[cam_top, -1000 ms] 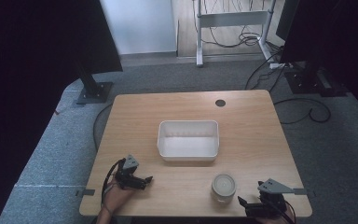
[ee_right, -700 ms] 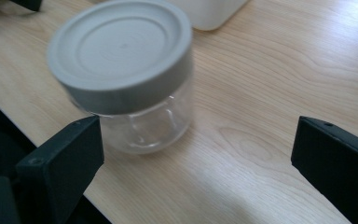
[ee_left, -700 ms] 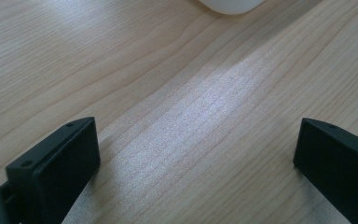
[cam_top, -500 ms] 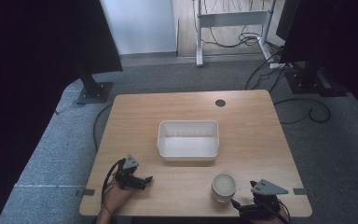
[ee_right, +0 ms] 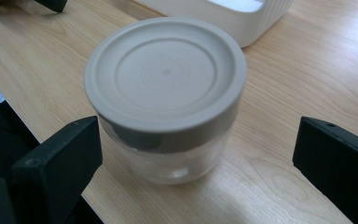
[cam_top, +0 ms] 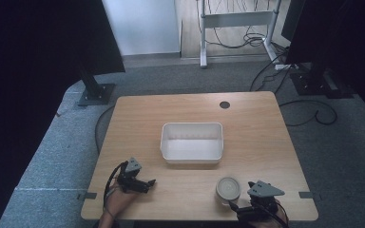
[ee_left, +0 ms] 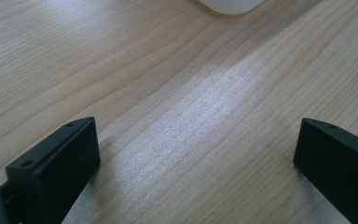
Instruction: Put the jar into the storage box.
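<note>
Looked over everything and there was nothing readable anywhere, no labels, brand names or numbers. The jar's lid (ee_right: 165, 74) only had faint molded rings with a tiny dot in the middle, no letters that I could make out. The white tub (cam_top: 192, 143) and the wooden table (cam_top: 261, 137) were plain too.

The right gripper (cam_top: 234, 205) has moved left along the bottom edge of the frame, closer to the jar (cam_top: 228, 188).
</note>
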`<action>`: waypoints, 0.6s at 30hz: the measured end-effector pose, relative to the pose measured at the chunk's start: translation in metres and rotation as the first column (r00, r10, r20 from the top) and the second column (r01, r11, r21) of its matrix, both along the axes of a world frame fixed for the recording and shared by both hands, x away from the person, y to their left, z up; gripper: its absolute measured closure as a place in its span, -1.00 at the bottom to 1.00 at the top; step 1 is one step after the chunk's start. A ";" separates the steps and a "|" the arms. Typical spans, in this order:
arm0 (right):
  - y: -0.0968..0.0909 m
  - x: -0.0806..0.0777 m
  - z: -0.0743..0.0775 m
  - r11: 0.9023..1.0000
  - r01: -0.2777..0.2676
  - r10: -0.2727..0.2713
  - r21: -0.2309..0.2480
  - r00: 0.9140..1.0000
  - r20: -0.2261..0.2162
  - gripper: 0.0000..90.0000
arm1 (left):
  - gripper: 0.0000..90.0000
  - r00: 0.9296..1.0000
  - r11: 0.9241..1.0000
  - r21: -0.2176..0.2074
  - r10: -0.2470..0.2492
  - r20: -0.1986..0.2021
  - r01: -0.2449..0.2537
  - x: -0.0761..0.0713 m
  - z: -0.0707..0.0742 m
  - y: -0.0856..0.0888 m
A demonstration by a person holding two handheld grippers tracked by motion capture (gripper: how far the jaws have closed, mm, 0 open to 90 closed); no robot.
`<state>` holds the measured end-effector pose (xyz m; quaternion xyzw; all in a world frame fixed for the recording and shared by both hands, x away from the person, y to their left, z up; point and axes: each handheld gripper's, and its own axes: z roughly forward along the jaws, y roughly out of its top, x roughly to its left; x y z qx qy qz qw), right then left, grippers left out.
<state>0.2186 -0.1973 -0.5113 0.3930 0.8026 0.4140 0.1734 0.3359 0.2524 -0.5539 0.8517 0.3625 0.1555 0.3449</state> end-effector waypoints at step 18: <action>0.018 0.008 -0.005 0.999 -0.032 0.032 -0.011 0.999 0.002 -0.98 | -1.00 1.000 1.000 0.000 0.000 0.000 0.000 0.000 0.000 0.000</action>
